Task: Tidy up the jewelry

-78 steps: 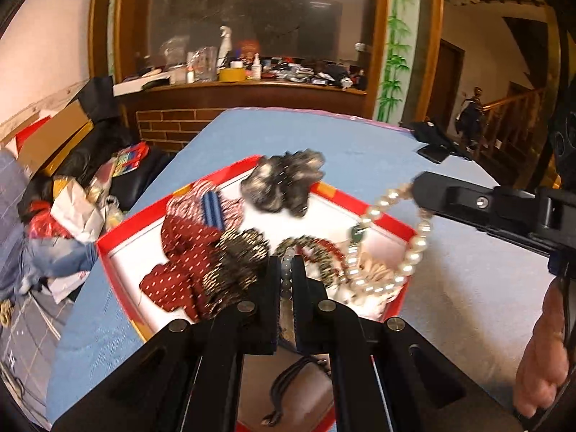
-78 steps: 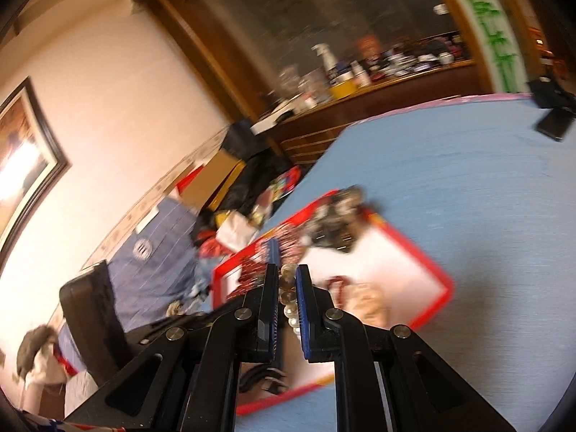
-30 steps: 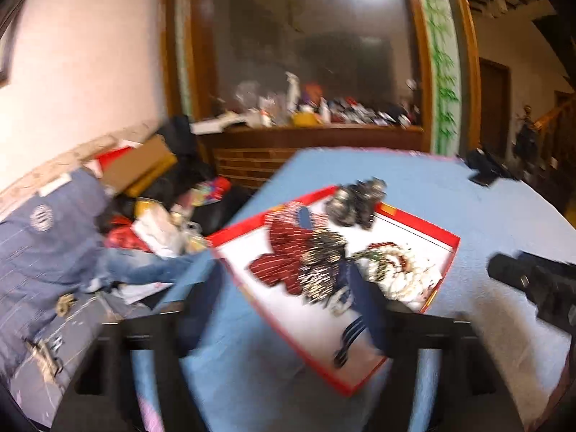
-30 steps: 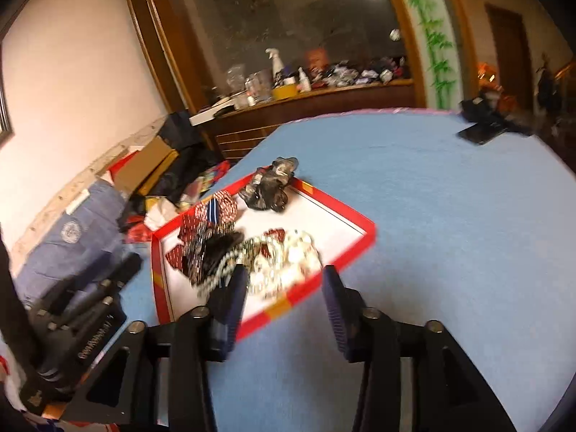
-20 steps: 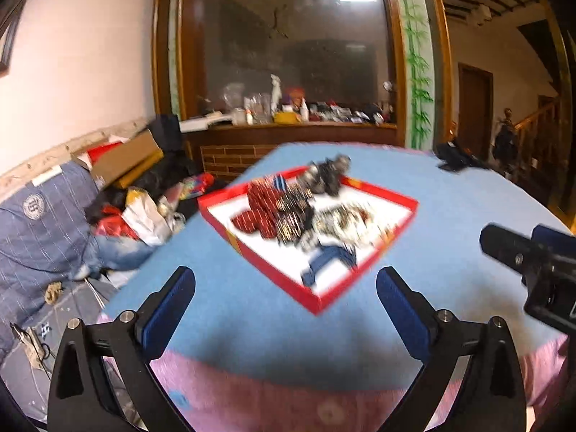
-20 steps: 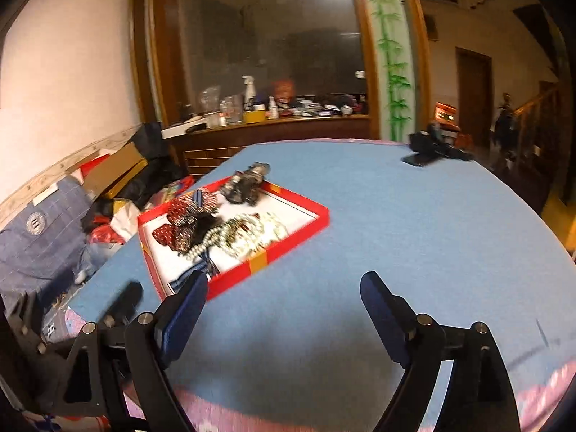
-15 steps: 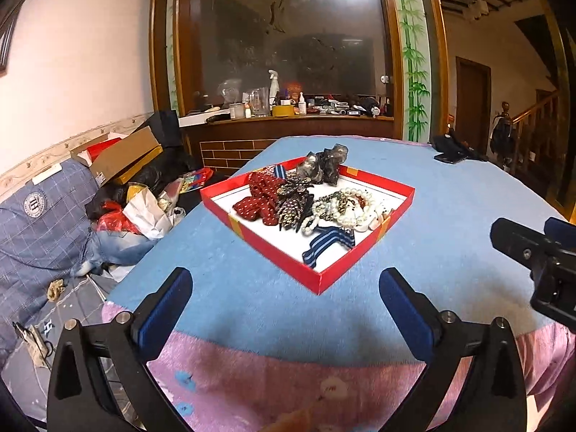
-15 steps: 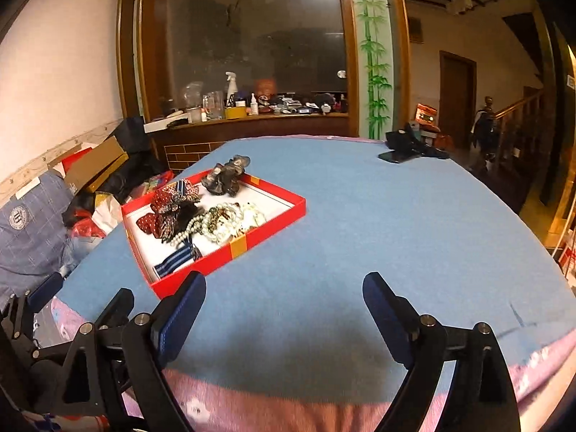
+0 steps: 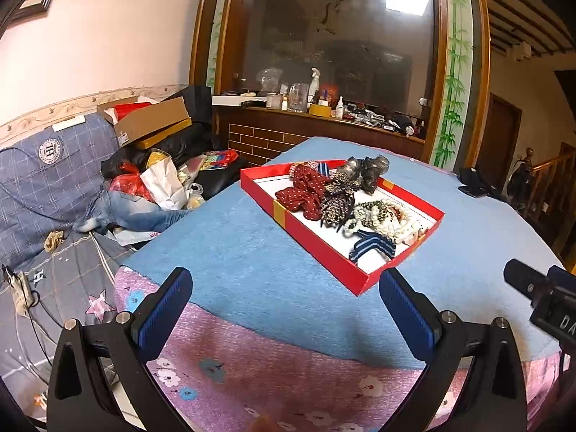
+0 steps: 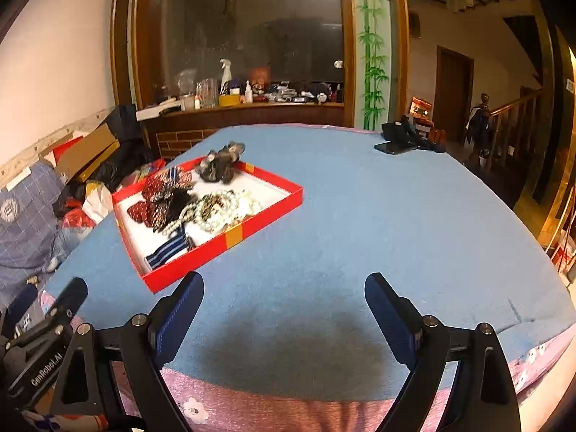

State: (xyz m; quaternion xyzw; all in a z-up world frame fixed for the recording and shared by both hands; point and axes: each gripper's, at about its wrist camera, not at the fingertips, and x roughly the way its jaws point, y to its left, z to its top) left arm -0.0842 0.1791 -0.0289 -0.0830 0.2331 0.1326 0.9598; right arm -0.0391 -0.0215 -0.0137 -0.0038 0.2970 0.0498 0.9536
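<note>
A: Though both grippers hang back at the near edge of the desk (image 10: pixel 378 216), which one sits closer to the red tray (image 9: pixel 316 248)?

B: The left gripper (image 9: pixel 284 309), I'd judge. In its view the tray's near corner lies just ahead, slightly right of centre between the jaws. From the right gripper (image 10: pixel 284 309) the tray (image 10: pixel 252 230) lies ahead and off to the left.

A: And its long axis?

B: Diagonal, running from that near corner away toward the far left. The pearl necklace (image 9: pixel 385 216), red fabric pieces (image 9: pixel 302 194) and striped band (image 9: pixel 372 246) all lie inside it.

A: Jaws?

B: Spread wide on both, holding nothing, each levelled low over the desk edge, pointing forward
</note>
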